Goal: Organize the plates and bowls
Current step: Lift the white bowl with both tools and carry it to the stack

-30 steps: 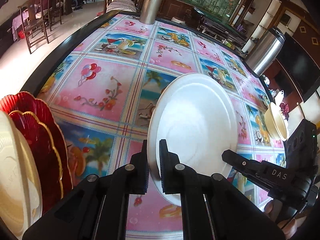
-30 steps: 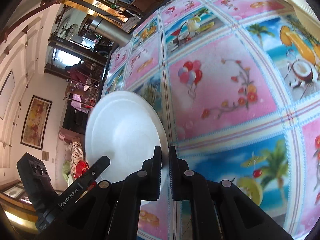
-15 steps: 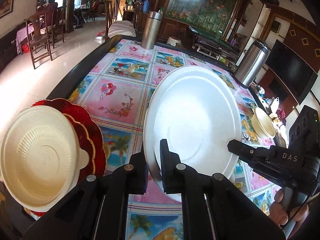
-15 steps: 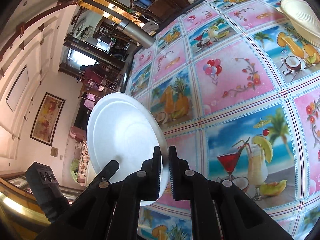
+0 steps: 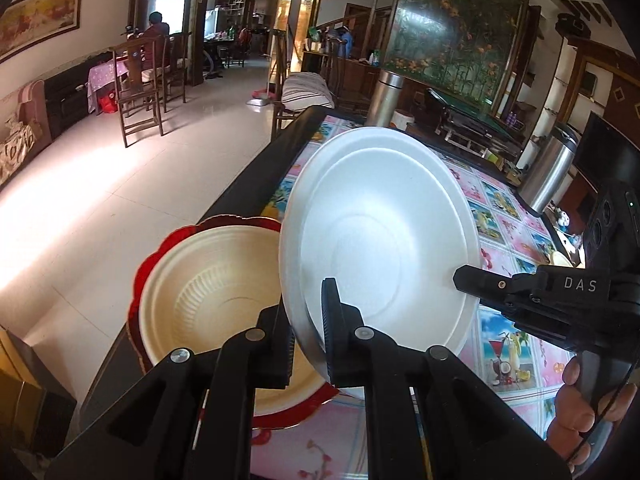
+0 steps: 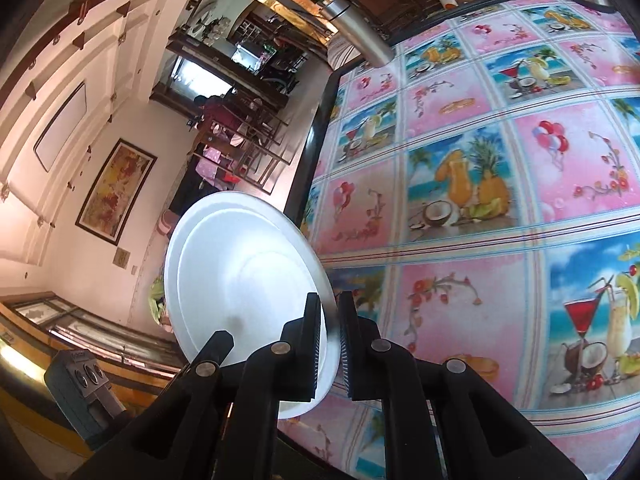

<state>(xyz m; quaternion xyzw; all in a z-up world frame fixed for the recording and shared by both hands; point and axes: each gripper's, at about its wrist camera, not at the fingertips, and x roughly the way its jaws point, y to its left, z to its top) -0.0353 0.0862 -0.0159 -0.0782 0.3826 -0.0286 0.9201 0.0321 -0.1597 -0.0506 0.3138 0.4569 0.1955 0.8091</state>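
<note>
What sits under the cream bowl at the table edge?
The cream bowl rests on a red scalloped plate, only its rim showing around the bowl. Whether more plates lie beneath is hidden; the white plate and left hand-held gripper cover the right side.

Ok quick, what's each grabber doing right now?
Left gripper: closed on the white plate.
Right gripper: closed on the same white plate's rim.

Left wrist fisheye close behind its fingers, facing along the patterned table [image 5: 504, 208] toward the room, right wrist fisheye rolled, apparently sideways, looking across the same tablecloth, both sharing the white plate [image 5: 384, 240] [image 6: 244, 272] nearby.
</note>
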